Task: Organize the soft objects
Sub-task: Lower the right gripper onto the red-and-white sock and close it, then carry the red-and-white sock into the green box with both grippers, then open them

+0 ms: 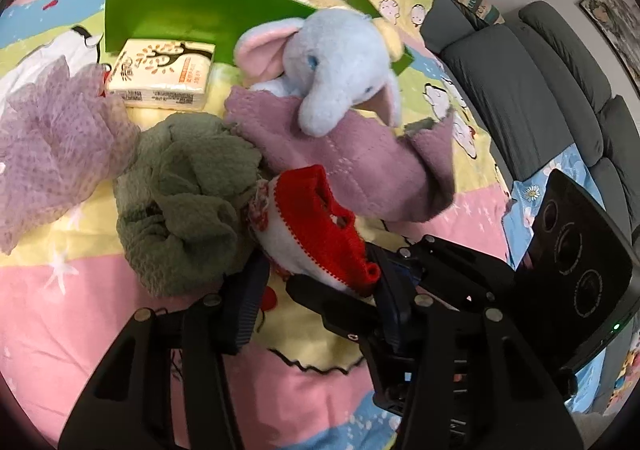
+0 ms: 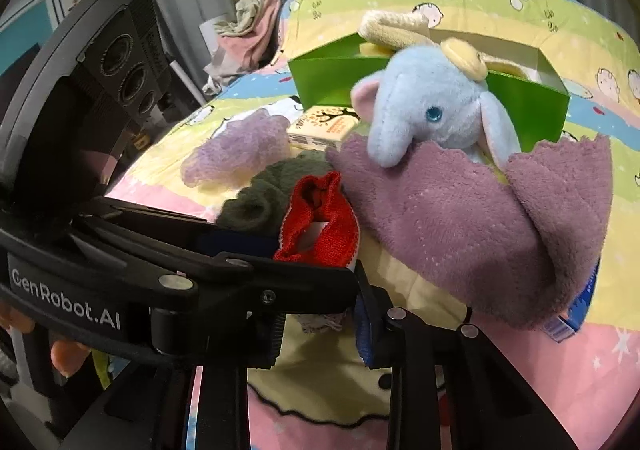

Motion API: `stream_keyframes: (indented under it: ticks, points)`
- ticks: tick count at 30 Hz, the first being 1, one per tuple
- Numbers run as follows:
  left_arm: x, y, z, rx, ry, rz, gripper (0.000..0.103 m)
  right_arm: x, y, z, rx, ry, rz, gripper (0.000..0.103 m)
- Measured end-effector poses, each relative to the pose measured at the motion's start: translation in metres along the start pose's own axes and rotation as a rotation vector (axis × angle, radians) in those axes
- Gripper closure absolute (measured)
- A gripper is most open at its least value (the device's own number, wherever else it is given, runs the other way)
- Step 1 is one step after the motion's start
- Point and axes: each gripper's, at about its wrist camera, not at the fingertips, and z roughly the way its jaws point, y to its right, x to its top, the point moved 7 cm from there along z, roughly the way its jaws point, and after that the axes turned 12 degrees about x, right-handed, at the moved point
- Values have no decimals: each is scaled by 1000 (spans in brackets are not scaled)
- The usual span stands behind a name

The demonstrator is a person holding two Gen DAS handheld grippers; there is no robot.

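Red-and-white knitted sock (image 1: 320,226) on a pastel cartoon-print bedspread (image 1: 48,310), lying between the fingers of both hand-held grippers. Left wrist view: the left gripper (image 1: 316,302) stands partly open, its ribbed blue pads flanking the sock's lower end, which reaches toward 6 o'clock; whether the pads press on the knit cannot be told. The right gripper (image 1: 360,314) enters from 4 o'clock and its black fingers meet the same end. Right wrist view: the right gripper (image 2: 320,330) is narrowed about a scrap of pale knit at the sock's (image 2: 320,226) near end, apparently pinching it. The sock's long axis runs from 11 o'clock to 5 o'clock in the left view, red cuff uppermost. A green crumpled cloth (image 1: 188,201) touches it at 9 o'clock; a mauve fleece cloth (image 1: 360,165) and blue plush elephant (image 1: 340,69) lie at 1 o'clock, before a green box (image 1: 180,17).
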Motion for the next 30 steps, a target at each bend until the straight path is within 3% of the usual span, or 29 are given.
stream_keyframes:
  ticks: [21, 30]
  points:
    - [-10, 31, -88, 44, 210, 107, 53, 32, -58, -63, -36, 147, -192, 72]
    - [3, 38, -102, 39, 260, 132, 53, 46, -63, -74, -56, 188, -221, 72]
